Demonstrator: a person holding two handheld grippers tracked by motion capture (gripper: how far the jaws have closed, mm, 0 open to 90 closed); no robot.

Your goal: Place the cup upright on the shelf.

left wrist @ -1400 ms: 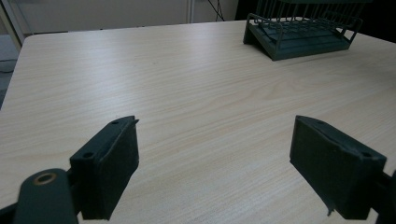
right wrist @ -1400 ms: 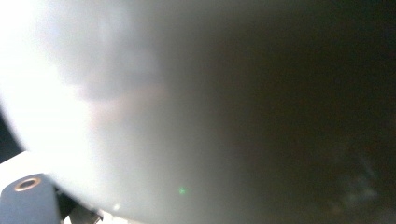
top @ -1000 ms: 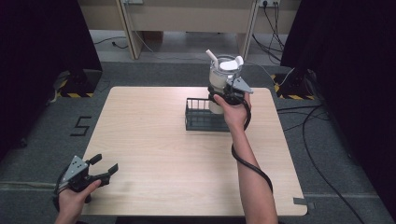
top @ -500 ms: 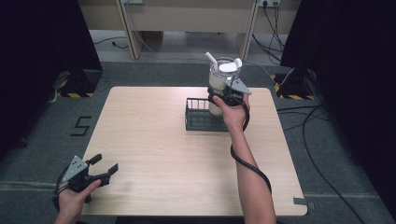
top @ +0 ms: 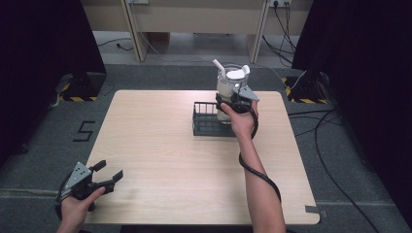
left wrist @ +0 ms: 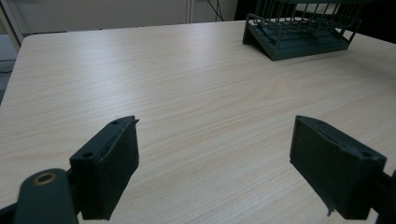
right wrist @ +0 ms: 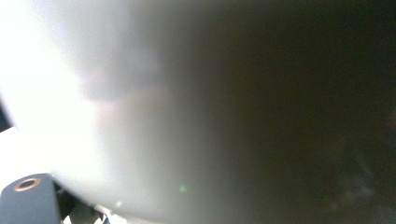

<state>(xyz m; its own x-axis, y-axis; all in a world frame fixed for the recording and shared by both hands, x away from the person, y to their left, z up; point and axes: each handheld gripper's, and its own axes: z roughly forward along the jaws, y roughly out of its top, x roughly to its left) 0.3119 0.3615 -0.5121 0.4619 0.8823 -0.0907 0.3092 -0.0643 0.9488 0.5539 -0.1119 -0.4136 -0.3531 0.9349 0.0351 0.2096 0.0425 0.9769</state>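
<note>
Right gripper (top: 232, 103) was clamped round the white jar (top: 229, 87), holding it at the far right of the rack (top: 210, 122); jar's foot looked to sit just inside or over the rack's right end, can't tell if it touched the rack floor; jar stood near upright, with a white spout or handle sticking up-left at its rim.

Step in hand, as I judged it: lifting the jar at the rack, or lowering it in; pictures didn't settle which. To do it well: keep the jar vertical so whatever's in the top stays put; keep the squeeze steady, since a smooth round wall slips easily; move straight up or down so the base misses the wire sides; don't drag the rack along the table (top: 170, 160).

Left gripper (top: 94, 182) sat idle at the near left corner, well apart from the rack, jaws spread wide with nothing between; it could come over to pin the rack if it shifted.

Views: high view gave the layout, jar against rack, both hands; left gripper view showed the spread jaws over bare wood and the rack (left wrist: 299, 32) far off, its wire sides and solid floor plain from that low angle; right gripper view was pressed against the jar (right wrist: 140, 102), just a pale blurred wall going dark to the right, which confirmed close contact but gave no rack clearance.
</note>
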